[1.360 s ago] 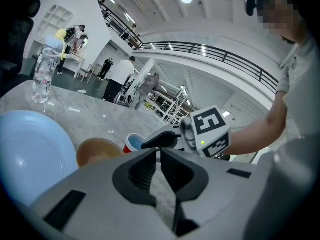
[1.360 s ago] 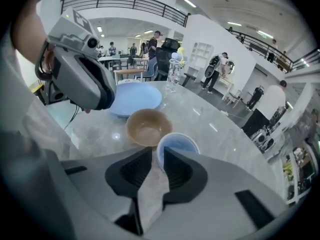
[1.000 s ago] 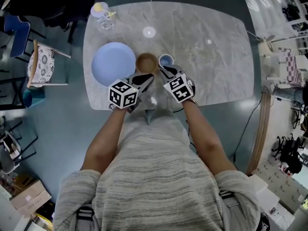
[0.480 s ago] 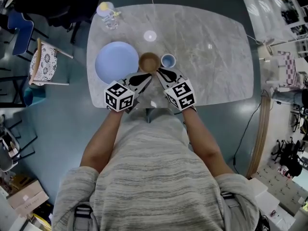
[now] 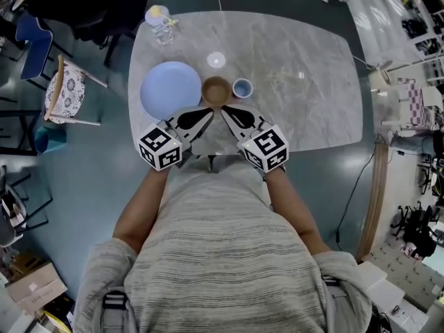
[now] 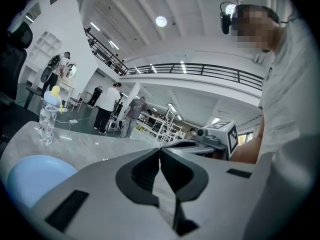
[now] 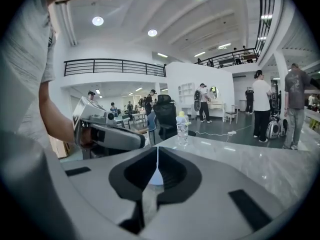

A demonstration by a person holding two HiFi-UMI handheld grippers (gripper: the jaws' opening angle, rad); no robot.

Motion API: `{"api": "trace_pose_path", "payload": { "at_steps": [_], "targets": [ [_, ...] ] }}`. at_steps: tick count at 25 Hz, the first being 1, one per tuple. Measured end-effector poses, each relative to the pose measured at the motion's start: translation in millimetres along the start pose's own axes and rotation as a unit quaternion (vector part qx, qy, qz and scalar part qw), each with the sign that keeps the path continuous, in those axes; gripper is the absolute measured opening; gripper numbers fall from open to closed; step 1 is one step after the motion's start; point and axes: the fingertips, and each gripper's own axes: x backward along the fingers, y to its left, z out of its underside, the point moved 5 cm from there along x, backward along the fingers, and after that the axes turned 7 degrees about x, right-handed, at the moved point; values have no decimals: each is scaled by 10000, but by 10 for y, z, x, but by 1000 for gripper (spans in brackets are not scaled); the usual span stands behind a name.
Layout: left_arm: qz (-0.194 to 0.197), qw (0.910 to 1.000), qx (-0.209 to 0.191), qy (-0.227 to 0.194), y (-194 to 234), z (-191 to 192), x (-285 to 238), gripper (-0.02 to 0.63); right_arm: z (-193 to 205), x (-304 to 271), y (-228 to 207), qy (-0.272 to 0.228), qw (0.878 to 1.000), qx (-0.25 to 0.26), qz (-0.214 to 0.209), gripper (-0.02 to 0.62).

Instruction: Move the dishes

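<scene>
On the marble table (image 5: 305, 103) a large pale blue plate (image 5: 171, 90), a brown bowl (image 5: 216, 91) and a small blue cup (image 5: 242, 87) stand in a row. My left gripper (image 5: 207, 114) and right gripper (image 5: 225, 112) sit side by side at the near edge, tips pointing at the bowl from just short of it. Both are shut with nothing held. In the left gripper view the jaws (image 6: 160, 153) meet, with the plate (image 6: 32, 174) low on the left. The right gripper view shows its closed jaws (image 7: 157, 153) and the left gripper (image 7: 107, 131) beside them.
A clear bottle with a yellow cap (image 5: 159, 19) stands at the table's far left corner. Chairs (image 5: 66, 89) are on the floor to the left. People stand far off in the hall (image 7: 261, 104).
Both grippers have drawn back toward my body, away from the bowl, staying shut. The dishes have not moved.
</scene>
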Motion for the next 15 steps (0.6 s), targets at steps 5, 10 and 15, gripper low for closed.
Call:
{"api": "trace_pose_path", "payload": {
  "at_steps": [5, 10, 15],
  "targets": [
    [155, 9992, -220, -282, -249, -192, 65, 25, -167, 225, 95, -463, 9988, -177, 14, 25],
    [350, 9976, -484, -362, -443, -321, 81, 25, -263, 294, 200, -641, 9977, -196, -58, 20],
    [416, 9966, -606, -375, -550, -332, 81, 25, -367, 345, 277, -828, 9965, 7, -106, 18]
  ]
}}
